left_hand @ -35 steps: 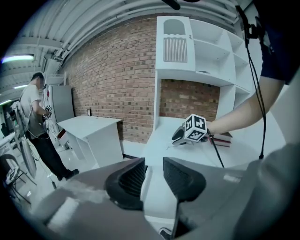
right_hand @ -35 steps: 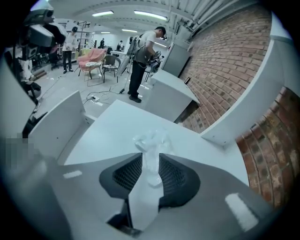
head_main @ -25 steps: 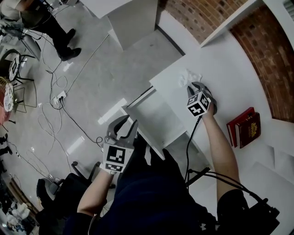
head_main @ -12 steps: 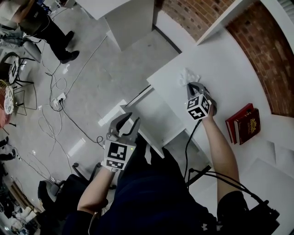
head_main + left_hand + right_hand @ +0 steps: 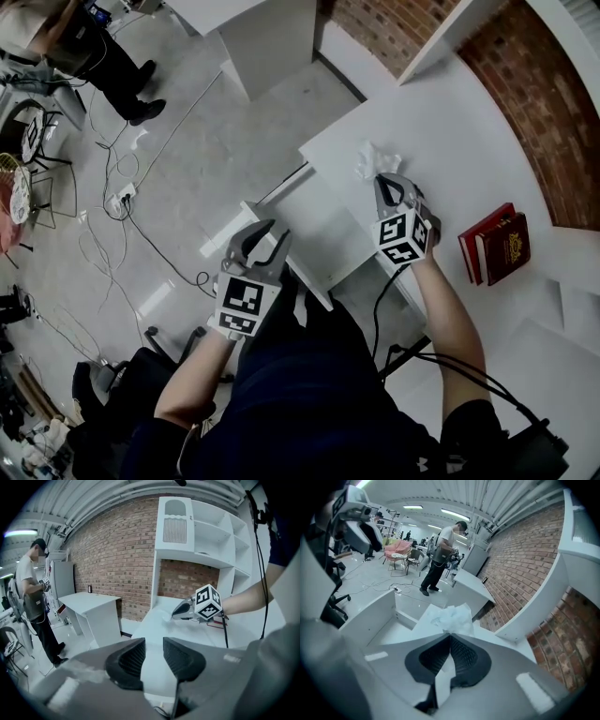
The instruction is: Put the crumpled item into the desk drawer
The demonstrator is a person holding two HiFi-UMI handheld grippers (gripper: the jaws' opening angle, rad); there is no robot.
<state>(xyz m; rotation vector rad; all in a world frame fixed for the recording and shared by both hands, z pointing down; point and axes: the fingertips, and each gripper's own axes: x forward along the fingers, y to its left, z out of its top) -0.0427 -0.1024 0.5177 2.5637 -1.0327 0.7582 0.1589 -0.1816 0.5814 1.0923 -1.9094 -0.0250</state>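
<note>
A crumpled white paper lies near the desk's left corner. My right gripper is shut on its near edge, and in the right gripper view the paper sticks out just past the closed tips of that gripper. The desk drawer stands pulled out below and left of the paper, its white inside bare. My left gripper hovers open over the drawer's front edge with nothing between its fingers. From the left gripper view the right gripper shows on the desk top.
A red book lies on the desk right of my right arm. A second white desk stands across the floor. Cables and a power strip trail on the floor at left, where a person stands.
The right gripper's jaws have shut on the crumpled paper and drawn it slightly toward the drawer. The left gripper has drifted up and right toward the drawer front.
</note>
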